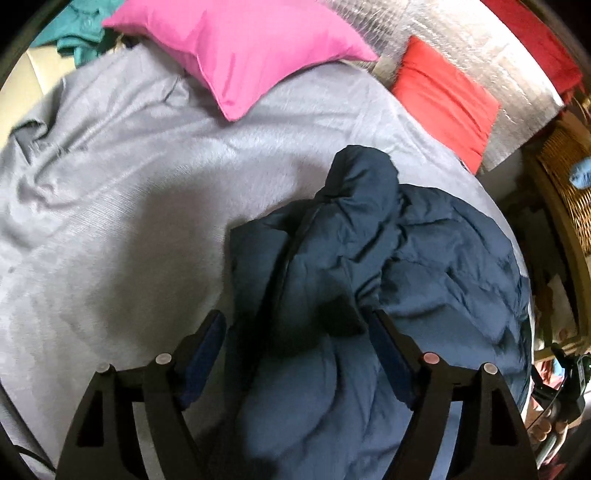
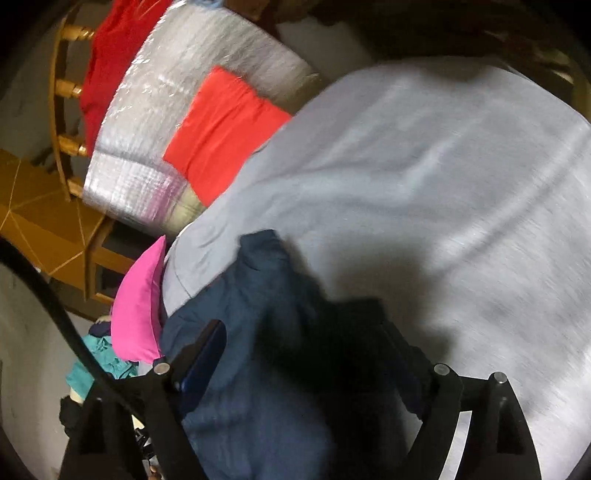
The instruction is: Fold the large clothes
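A navy padded jacket [image 1: 388, 266] lies crumpled on a grey bed sheet [image 1: 129, 192]. My left gripper [image 1: 295, 321] is open, its fingers wide apart on either side of a raised fold of the jacket. In the right wrist view the jacket [image 2: 258, 332] bunches up between the fingers of my right gripper [image 2: 299, 328], which is also open with its jaws wide. Whether either gripper's pads touch the cloth is hidden by the fabric and shadow.
A pink pillow [image 1: 240, 51] and a red cushion [image 1: 447, 99] lie at the head of the bed against a silver foil mat [image 1: 480, 44]. Teal clothes [image 1: 81, 33] sit at the far left. A wicker basket [image 1: 565, 184] stands to the right of the bed.
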The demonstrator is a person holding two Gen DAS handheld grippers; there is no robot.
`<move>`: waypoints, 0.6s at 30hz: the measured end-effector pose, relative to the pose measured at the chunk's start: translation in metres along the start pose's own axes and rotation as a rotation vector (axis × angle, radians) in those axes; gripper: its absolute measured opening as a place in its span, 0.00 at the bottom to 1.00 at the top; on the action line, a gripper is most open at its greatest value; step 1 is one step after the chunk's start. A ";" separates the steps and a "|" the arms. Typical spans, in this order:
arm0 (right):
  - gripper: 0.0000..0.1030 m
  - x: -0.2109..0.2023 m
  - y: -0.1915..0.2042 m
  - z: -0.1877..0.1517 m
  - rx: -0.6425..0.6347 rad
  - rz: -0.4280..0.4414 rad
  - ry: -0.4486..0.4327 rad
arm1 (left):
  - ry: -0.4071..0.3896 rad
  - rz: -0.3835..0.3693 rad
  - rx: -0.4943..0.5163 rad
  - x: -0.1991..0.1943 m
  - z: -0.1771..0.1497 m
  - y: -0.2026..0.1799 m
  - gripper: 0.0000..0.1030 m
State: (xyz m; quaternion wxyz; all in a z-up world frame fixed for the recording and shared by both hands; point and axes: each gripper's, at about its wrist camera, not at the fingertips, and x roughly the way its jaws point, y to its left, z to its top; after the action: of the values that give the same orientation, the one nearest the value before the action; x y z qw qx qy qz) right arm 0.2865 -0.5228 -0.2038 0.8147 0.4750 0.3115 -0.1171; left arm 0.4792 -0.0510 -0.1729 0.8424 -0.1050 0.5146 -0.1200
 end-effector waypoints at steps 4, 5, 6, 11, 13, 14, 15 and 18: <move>0.84 -0.007 -0.025 -0.014 0.072 0.006 0.058 | -0.007 0.023 0.019 -0.011 -0.013 0.009 0.79; 0.84 -0.006 -0.023 -0.016 0.079 0.016 0.065 | -0.002 0.023 0.013 -0.010 -0.016 0.012 0.79; 0.84 -0.008 -0.025 -0.020 0.084 0.030 0.073 | 0.003 0.015 0.001 -0.012 -0.020 0.017 0.79; 0.84 -0.002 -0.025 -0.041 0.083 0.068 0.127 | 0.033 -0.051 -0.041 -0.016 -0.040 0.029 0.80; 0.84 0.007 -0.022 -0.046 0.062 0.048 0.153 | 0.046 -0.069 -0.041 -0.017 -0.048 0.032 0.80; 0.84 0.011 -0.021 -0.049 0.048 0.036 0.168 | 0.052 -0.075 -0.038 -0.017 -0.051 0.032 0.81; 0.84 0.017 -0.020 -0.051 0.040 0.026 0.178 | 0.061 -0.082 -0.037 -0.017 -0.053 0.033 0.81; 0.85 0.031 -0.014 -0.057 0.015 0.019 0.196 | 0.082 -0.109 -0.043 -0.012 -0.058 0.034 0.82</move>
State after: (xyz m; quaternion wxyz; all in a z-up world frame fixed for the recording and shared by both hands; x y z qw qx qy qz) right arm 0.2810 -0.4781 -0.2529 0.7778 0.4931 0.3843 -0.0649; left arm 0.4256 -0.0176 -0.1987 0.8104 -0.1460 0.5446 -0.1591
